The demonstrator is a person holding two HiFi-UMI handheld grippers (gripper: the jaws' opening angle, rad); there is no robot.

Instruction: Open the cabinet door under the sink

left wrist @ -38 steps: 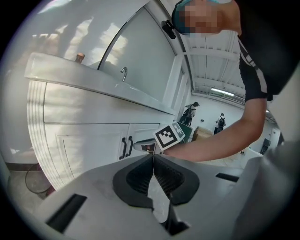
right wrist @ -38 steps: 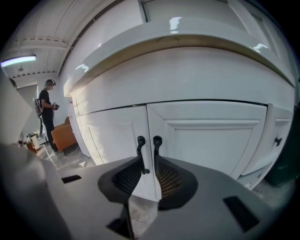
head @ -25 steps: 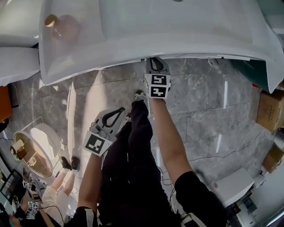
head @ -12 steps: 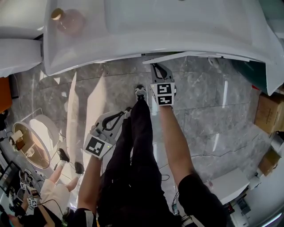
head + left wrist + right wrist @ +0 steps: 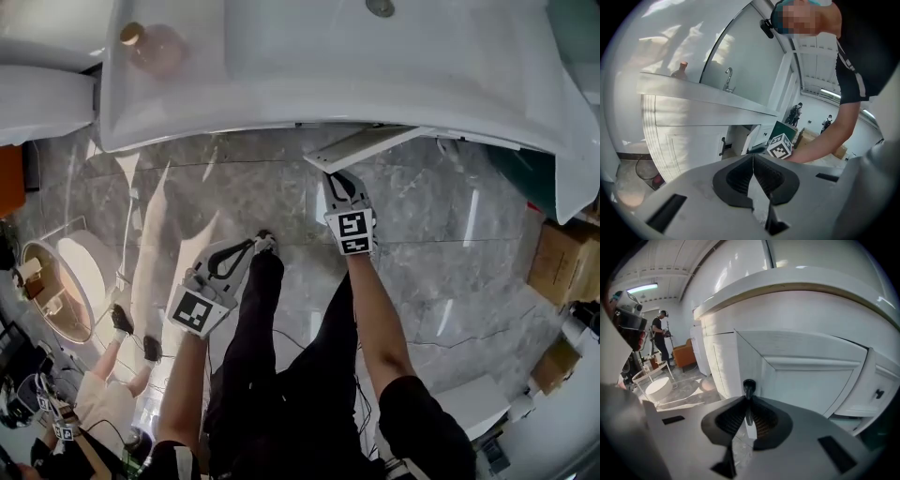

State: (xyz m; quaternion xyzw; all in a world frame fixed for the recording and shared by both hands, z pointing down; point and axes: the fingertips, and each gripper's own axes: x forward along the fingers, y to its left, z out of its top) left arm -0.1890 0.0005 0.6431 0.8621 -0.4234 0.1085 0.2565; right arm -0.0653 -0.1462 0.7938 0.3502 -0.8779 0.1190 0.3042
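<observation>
The white cabinet door (image 5: 361, 146) under the sink counter (image 5: 281, 103) stands swung out at an angle. My right gripper (image 5: 336, 180) is shut on its small black handle (image 5: 749, 389); the jaws have just been closing a little, with the handle pinched between the pads (image 5: 759, 420). The door's panelled face (image 5: 811, 369) fills the right gripper view. My left gripper (image 5: 262, 243) hangs lower left, apart from the cabinet, jaws shut with nothing between them (image 5: 753, 159). From the left gripper view I see the open door's edge (image 5: 752, 138) and the neighbouring closed door's handle (image 5: 723, 146).
A pink bottle (image 5: 150, 45) stands on the counter's left end. My legs (image 5: 272, 356) are between the two arms. A round white stand (image 5: 66, 281) and another person (image 5: 103, 398) are at lower left. Cardboard boxes (image 5: 562, 258) sit at right on the marble floor.
The cabinet door has swung out from under the counter as my right gripper drew back toward me with the handle. My left gripper drifted slightly left and up.
</observation>
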